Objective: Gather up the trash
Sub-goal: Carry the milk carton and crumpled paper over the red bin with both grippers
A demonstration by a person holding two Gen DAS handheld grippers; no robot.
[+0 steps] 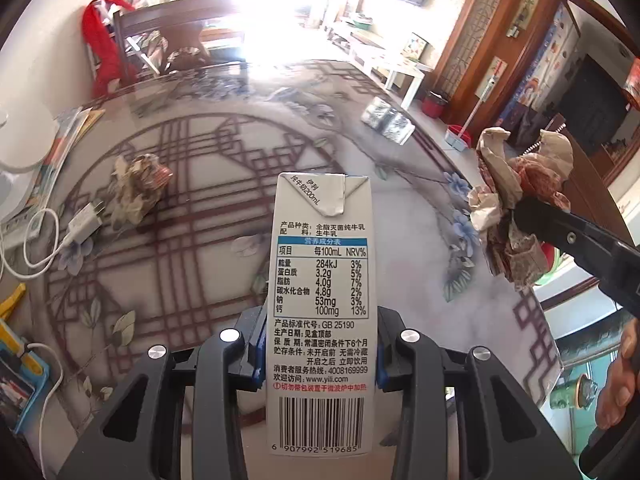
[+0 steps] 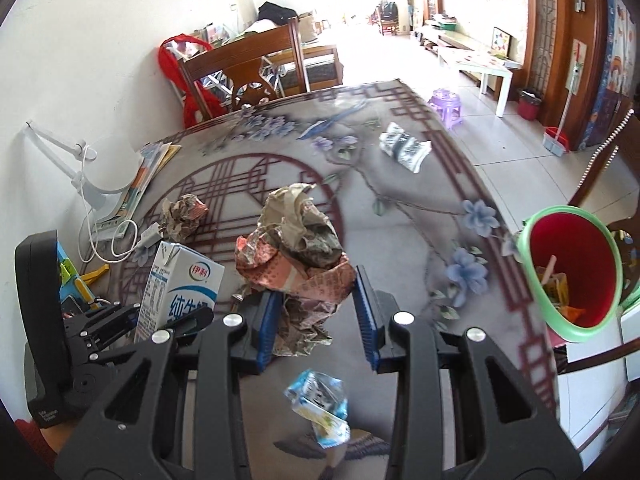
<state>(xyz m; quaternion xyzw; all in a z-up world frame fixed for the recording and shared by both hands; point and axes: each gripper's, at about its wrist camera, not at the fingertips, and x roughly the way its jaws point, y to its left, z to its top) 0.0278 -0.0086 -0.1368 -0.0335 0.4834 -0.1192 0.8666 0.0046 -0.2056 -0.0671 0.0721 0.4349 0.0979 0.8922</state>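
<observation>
While the left gripper (image 1: 320, 356) is clamping a small milk carton (image 1: 321, 308) between its blue pads, gripping it low on the body so the folded top is sticking out ahead, the right gripper (image 2: 316, 312) is pinching a wad of crumpled paper (image 2: 298, 256) by its lower part, leaving the bulk of the wad bunching above the jaws. Both pieces are hanging clear above the patterned table (image 2: 400, 208), likely so they can travel over the other clutter. Off the table's right edge, a red bin with a green rim (image 2: 530, 280) is tilting its mouth toward the grippers; inside it, a few scraps, among them something orange and yellow and a pale stick, are lying at the bottom. Trash is waiting on the table: a second paper ball (image 2: 185, 214) near a white charger (image 2: 150, 235), a silvery wrapper (image 2: 404, 148) toward the far edge, and a blue-and-white packet (image 2: 320, 404) below the right gripper.
</observation>
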